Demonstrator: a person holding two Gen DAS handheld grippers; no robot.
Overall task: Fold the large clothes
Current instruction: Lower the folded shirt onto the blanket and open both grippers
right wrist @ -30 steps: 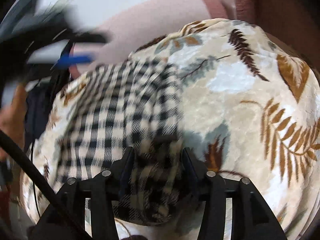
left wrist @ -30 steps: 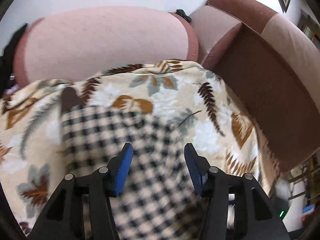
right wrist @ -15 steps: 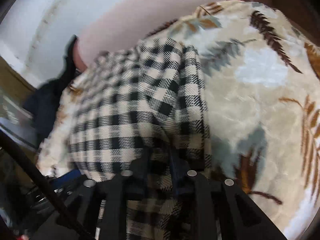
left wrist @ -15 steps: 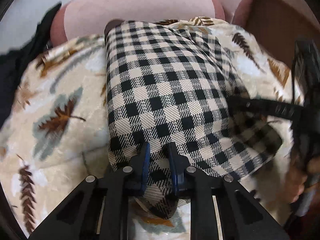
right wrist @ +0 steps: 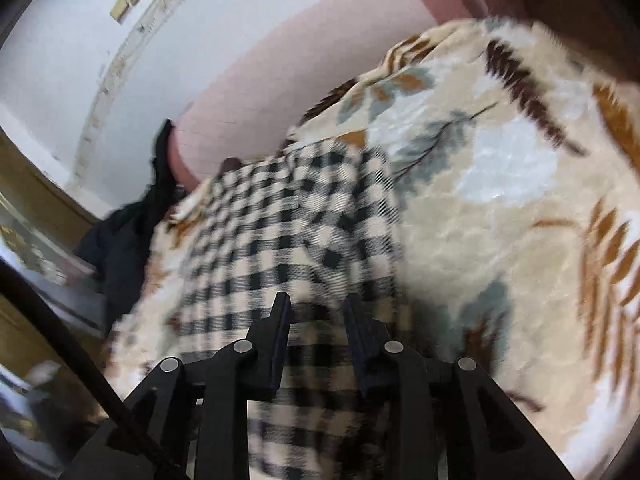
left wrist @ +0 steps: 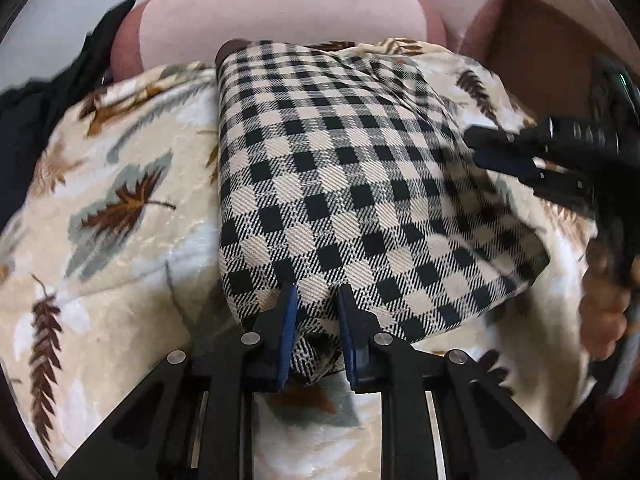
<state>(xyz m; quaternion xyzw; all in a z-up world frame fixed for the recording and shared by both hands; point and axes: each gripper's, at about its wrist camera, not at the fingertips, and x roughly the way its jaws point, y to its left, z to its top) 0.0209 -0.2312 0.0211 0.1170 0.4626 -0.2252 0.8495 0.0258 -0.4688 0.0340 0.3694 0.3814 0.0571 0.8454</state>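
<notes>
Left gripper [left wrist: 316, 304]: jaws narrow, blue pads clamped on a bunched near hem of the checked garment [left wrist: 340, 184]; a fold of the cloth bulges out between and below the pads.
Right gripper [right wrist: 316, 312]: jaws have just been easing apart after closing; checked cloth lies between them, view blurred, so cannot tell whether the pads press on it. In the left wrist view it shows side-on [left wrist: 516, 152] at the garment's right edge, a hand [left wrist: 604, 304] on its handle.
Checked garment: black-and-cream check, lying flat in a folded panel, running from the left gripper away toward the sofa back; straight fold along its left edge, looser rumpled cloth on its right side near the right gripper.
Blanket [left wrist: 120, 216]: cream with brown and grey leaf print, spread under the garment on all visible sides.
Sofa back [left wrist: 280, 12]: pink cushion beyond the garment's far end, touching the blanket's far edge.
Dark cloth [left wrist: 44, 92]: far left, beside the cushion, partly on the blanket's edge.
Wall [right wrist: 80, 60]: white, behind the sofa.
</notes>
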